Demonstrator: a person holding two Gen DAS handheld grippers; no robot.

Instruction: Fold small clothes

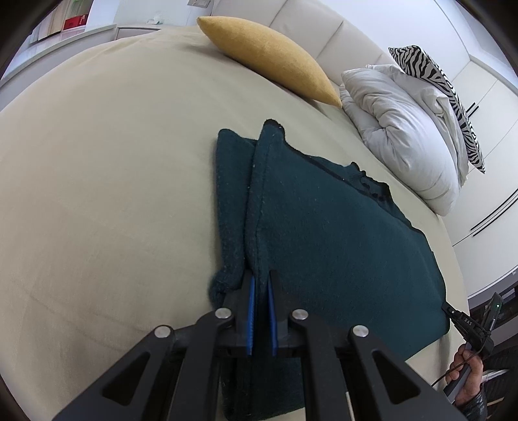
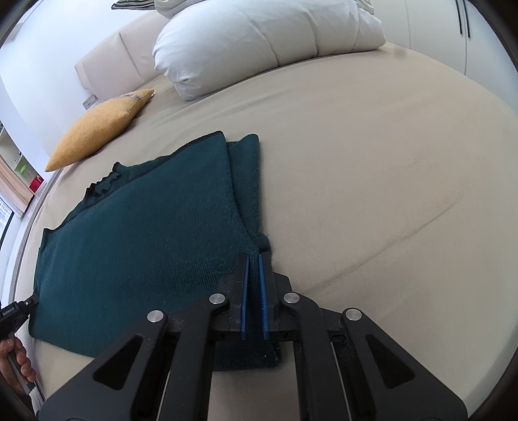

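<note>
A dark teal knitted sweater (image 1: 340, 233) lies spread on a beige bed sheet (image 1: 113, 181), its body flat and one sleeve folded alongside each outer edge. In the left wrist view, the left gripper (image 1: 261, 275), black with blue ribbed pads, has its fingers (image 1: 251, 301) drawn close together and pinched on a raised ridge of the sweater's fabric at the near left corner, where the knit bunches just beside the tips. In the right wrist view, the right gripper (image 2: 254, 256) has its two fingers likewise nearly together, clamped on the sweater (image 2: 145, 226) at the seam where the body meets the folded sleeve, near its near right edge. Each gripper shows at the rim of the other's view, held in a hand (image 1: 466, 375) at the sweater's far corner. Beyond the garment, toward the padded cream headboard (image 1: 307, 22), a mustard-yellow textured cushion (image 1: 268, 55) rests on the sheet, well apart from the sweater. Near it lies a crumpled white duvet-like pillow (image 1: 408, 136), with a black-and-white zebra-striped cushion (image 1: 443, 84) leaning behind it. White wardrobe doors (image 1: 485, 129) stand beside the bed.
</note>
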